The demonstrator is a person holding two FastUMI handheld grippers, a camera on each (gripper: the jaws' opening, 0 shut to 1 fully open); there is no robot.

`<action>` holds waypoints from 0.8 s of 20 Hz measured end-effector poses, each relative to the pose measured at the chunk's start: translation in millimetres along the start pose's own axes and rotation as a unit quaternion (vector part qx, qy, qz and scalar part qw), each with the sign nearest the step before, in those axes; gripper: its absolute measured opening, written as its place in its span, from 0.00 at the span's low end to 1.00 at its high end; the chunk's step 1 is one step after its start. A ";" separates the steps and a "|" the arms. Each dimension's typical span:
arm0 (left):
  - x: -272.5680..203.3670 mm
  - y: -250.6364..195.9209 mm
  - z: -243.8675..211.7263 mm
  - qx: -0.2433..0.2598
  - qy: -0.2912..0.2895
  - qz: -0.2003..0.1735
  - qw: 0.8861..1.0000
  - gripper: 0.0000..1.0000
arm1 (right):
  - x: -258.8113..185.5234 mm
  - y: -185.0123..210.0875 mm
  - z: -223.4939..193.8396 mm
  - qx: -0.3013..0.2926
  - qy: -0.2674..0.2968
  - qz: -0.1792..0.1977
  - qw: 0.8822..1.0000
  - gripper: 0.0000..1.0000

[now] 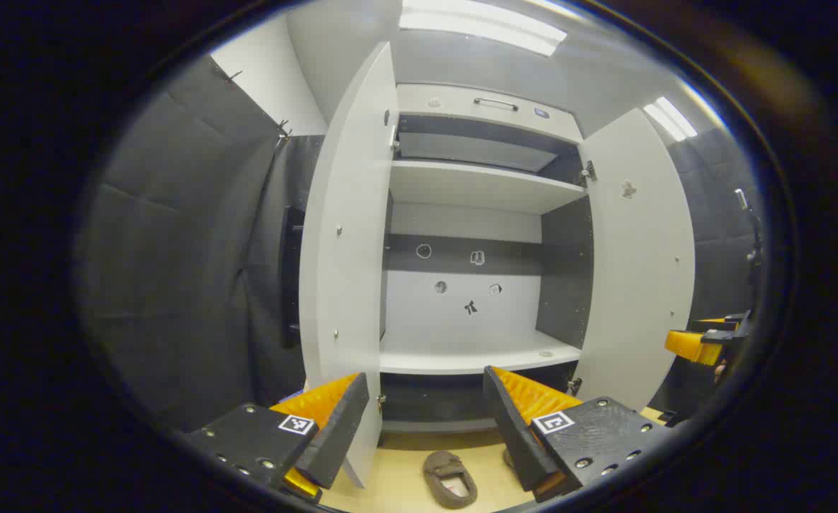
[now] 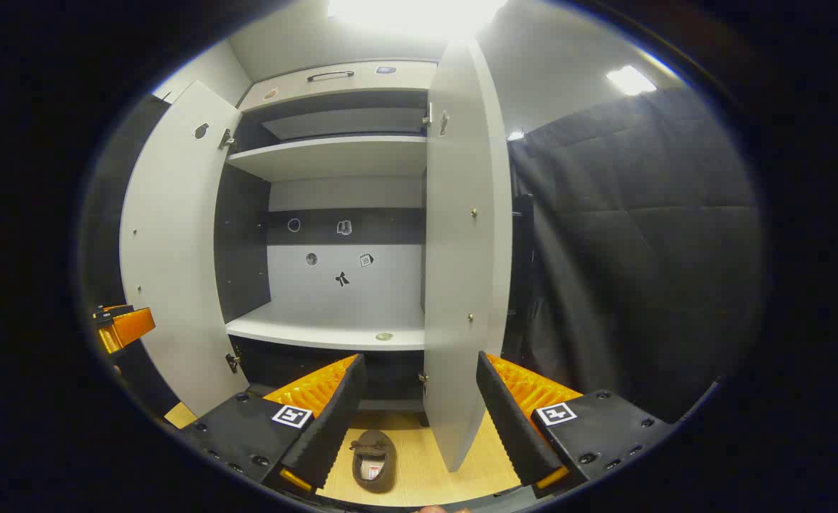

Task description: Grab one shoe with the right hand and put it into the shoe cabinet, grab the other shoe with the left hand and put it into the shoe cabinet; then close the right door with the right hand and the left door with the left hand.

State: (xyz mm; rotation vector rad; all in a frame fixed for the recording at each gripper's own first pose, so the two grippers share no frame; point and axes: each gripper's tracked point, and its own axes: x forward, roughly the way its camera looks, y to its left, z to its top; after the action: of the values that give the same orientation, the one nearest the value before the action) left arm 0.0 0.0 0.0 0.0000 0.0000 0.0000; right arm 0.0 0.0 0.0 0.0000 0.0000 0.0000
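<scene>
**Q:** Starting from this position, where do the shoes lie, and how do the grippers stand?

**A:** One brown slipper-style shoe [image 2: 373, 459] rests on the pale wooden floor [image 2: 419, 477] at 6 o'clock in the right gripper view, between the spread fingers of the right gripper [image 2: 419, 420], which holds nothing. In the left gripper view a similar brown shoe [image 1: 450, 479] lies at 6 o'clock below the left gripper [image 1: 425, 427], likewise wide apart and empty. Whether these are one shoe or two cannot be told. The tall white shoe cabinet [image 1: 476, 185] stands ahead with both doors swung out.

**Q:** What could go wrong on the first grasp?

**A:** The white right door [image 2: 462, 285] hangs edge-on toward 12 o'clock of the right gripper, its lower corner just beside the shoe. A descent that drifts toward 3 o'clock would likely strike that corner and swing the door. The shoe looks soft and low, so fingers closing on the upper alone may fold it and let it slip.

**Q:** And during placement?

**A:** The white lower shelf [image 2: 319, 331] sits behind the door edges. A carried shoe could catch the shelf lip, or the white left door [image 1: 344, 285], if lifted too little. The other gripper, seen at 8 o'clock in the right gripper view, waits near the left door; both arms reaching together risk collision.
</scene>
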 end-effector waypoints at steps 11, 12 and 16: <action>-8.0 -2.2 -1.2 -0.009 0.001 0.006 1.000 0.94 | 3.7 50.1 -6.5 0.001 0.001 0.068 0.998 0.98; -9.0 -1.4 -0.3 -0.008 -0.001 0.008 1.000 0.94 | 4.1 50.4 -7.7 -0.005 0.002 0.067 0.998 0.98; -11.5 7.3 -5.0 -0.003 0.001 0.023 1.000 0.94 | 9.1 46.5 -9.4 -0.011 0.006 0.052 0.999 0.94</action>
State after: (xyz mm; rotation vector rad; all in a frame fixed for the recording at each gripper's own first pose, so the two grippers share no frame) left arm -11.5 7.3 -5.0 -0.0053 0.0015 0.0469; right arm 9.1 46.5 -9.4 -0.0213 0.0126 0.1031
